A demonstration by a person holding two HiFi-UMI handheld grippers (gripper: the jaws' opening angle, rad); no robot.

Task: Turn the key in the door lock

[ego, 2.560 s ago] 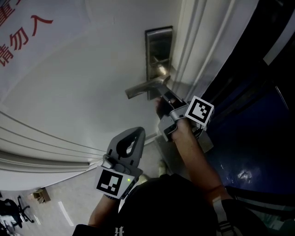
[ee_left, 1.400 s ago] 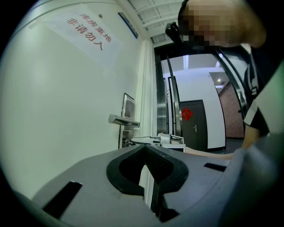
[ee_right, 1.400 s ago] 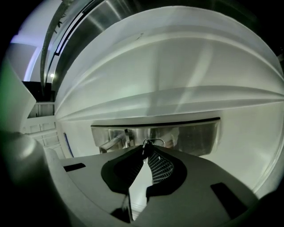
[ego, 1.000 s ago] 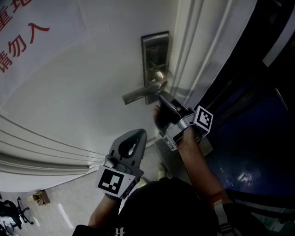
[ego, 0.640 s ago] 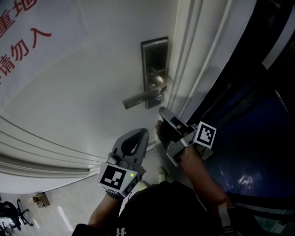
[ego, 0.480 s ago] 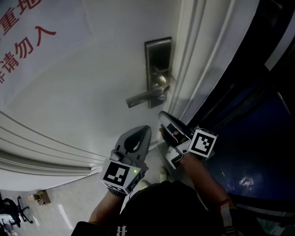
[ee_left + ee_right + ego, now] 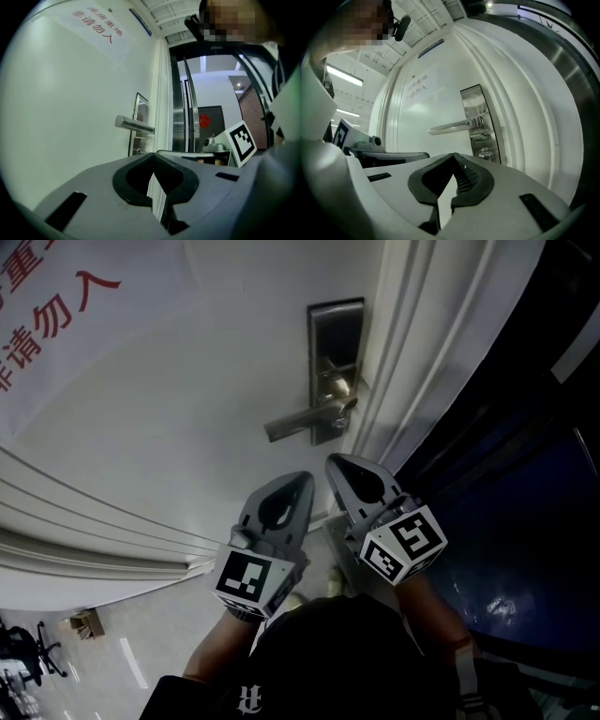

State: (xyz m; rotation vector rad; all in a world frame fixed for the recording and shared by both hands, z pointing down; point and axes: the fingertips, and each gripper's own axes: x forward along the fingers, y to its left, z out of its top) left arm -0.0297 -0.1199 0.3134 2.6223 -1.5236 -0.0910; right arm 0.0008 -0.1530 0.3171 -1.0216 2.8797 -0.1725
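Observation:
A steel lock plate with a lever handle sits on the white door. A small key sticks out of the cylinder below the lever hub. It also shows as the key under the lever handle. My right gripper hangs below the lock, apart from it, shut on nothing. Close on its left, my left gripper is also shut and empty. Both point up at the door. The left gripper view shows the lever handle from the side.
A white door frame runs along the right of the lock, with dark glass beyond it. A paper sign with red characters hangs on the door at upper left. Floor with small objects lies at lower left.
My right gripper has come off the key and drawn back down from the lock. It now sits beside the left gripper, which has risen slightly.

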